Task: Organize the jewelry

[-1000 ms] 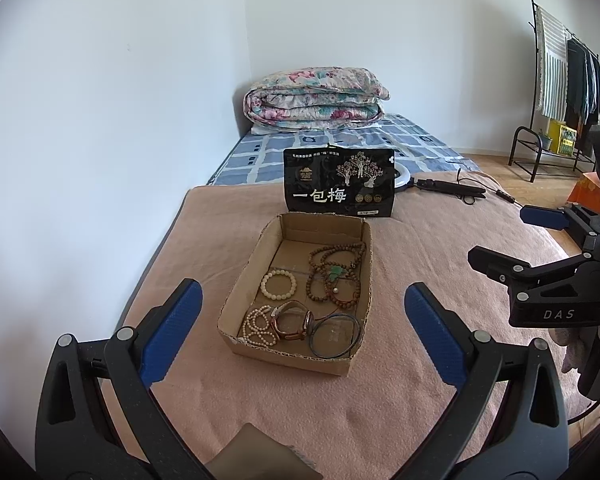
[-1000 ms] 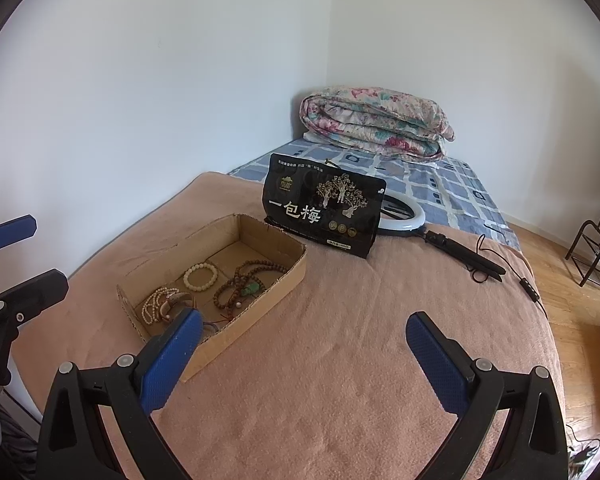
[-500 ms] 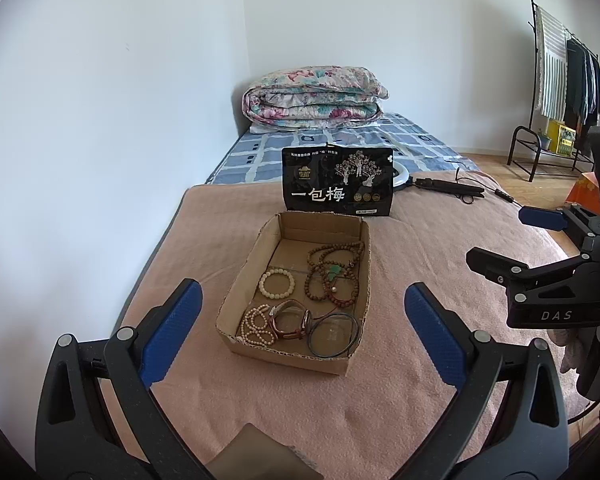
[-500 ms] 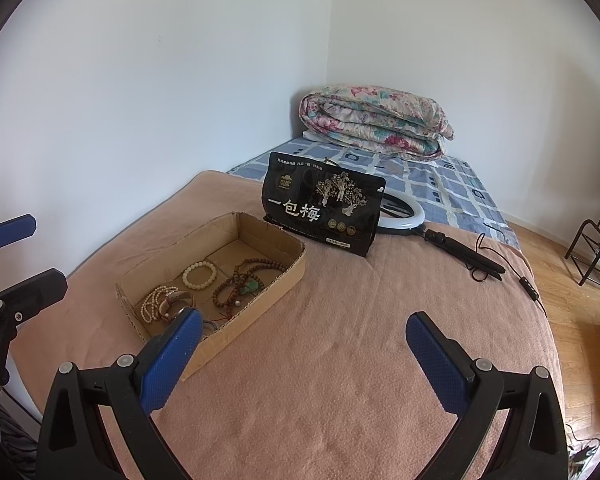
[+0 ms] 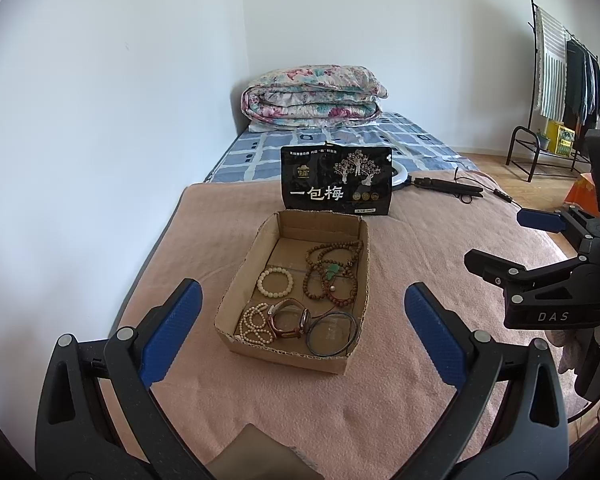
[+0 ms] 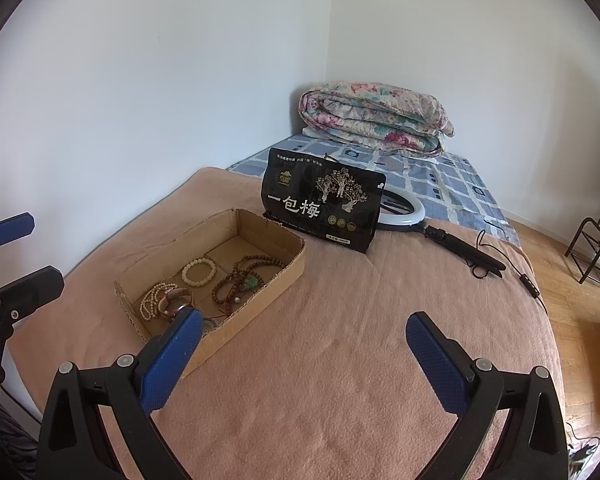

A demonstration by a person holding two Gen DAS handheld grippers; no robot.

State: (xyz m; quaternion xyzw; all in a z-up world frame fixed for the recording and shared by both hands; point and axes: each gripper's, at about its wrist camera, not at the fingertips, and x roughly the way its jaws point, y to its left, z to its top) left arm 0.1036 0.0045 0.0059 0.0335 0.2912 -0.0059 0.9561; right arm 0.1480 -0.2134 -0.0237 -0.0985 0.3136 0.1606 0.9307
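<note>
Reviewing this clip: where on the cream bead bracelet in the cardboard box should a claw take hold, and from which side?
Probably from straight above. The cream bead bracelet lies flat as an open ring on the floor of the cardboard box, apart from the other pieces. Pinch its strand on the side nearer the box's middle, one finger inside the ring and one outside; the box wall crowds the other side.

- Soft, even daylight fills both views; shadows are faint.
- Focus is sharp throughout.
- Fisheye distortion bends the walls (image 5: 100, 120), with dark vignetted corners.
</note>
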